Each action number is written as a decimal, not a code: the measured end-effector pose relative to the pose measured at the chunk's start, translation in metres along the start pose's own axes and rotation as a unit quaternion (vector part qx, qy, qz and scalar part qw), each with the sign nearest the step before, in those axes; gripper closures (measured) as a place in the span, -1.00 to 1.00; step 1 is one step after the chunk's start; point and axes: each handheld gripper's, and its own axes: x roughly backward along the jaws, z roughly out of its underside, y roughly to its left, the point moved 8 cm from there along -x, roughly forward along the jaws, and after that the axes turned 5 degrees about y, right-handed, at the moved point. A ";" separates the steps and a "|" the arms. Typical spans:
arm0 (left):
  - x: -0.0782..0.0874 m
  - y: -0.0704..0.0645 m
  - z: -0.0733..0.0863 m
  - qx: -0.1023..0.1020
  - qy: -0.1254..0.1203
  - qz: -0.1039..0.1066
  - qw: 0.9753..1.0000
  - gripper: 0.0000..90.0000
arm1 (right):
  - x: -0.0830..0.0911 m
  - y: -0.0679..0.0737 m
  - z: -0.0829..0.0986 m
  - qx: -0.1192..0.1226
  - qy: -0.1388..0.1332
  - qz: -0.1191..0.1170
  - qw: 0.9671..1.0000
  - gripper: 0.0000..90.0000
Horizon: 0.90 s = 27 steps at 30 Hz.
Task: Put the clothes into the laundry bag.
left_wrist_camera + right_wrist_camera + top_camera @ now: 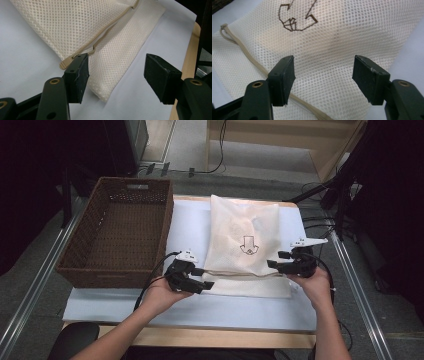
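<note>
Both grippers' fingers (pixel 77 75) spread; mesh bag (pixel 245 245) corner between left pair.

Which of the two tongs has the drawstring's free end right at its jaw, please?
The left tongs: the drawstring ends beside its left jaw.

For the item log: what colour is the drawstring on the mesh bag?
The drawstring is beige, slightly darker than the cream mesh bag; the left gripper view shows it best.
</note>
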 end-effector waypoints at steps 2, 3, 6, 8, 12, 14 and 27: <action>-0.001 0.002 0.001 0.001 0.001 -0.002 1.000 -0.16 | 0.000 -0.002 0.001 -0.002 0.002 0.003 1.000 -0.22; -0.002 0.004 0.001 0.002 0.002 -0.002 1.000 -0.16 | 0.000 -0.003 0.001 -0.004 0.002 0.004 1.000 -0.22; -0.002 0.006 0.002 0.004 0.003 -0.004 1.000 -0.16 | 0.000 -0.005 0.001 -0.004 0.000 0.009 1.000 -0.23; -0.002 0.007 0.002 0.005 0.003 -0.005 1.000 -0.16 | -0.001 -0.005 0.001 -0.004 0.000 0.010 1.000 -0.23; -0.002 0.008 0.003 0.007 0.003 -0.004 1.000 -0.16 | -0.001 -0.004 0.002 -0.003 0.005 0.010 1.000 -0.24; -0.003 0.009 0.003 0.009 0.003 -0.004 1.000 -0.16 | -0.001 -0.004 0.002 -0.005 0.005 0.009 1.000 -0.24; -0.006 0.013 0.007 0.006 0.008 -0.012 1.000 -0.18 | -0.002 -0.005 0.002 -0.011 0.001 0.008 1.000 -0.27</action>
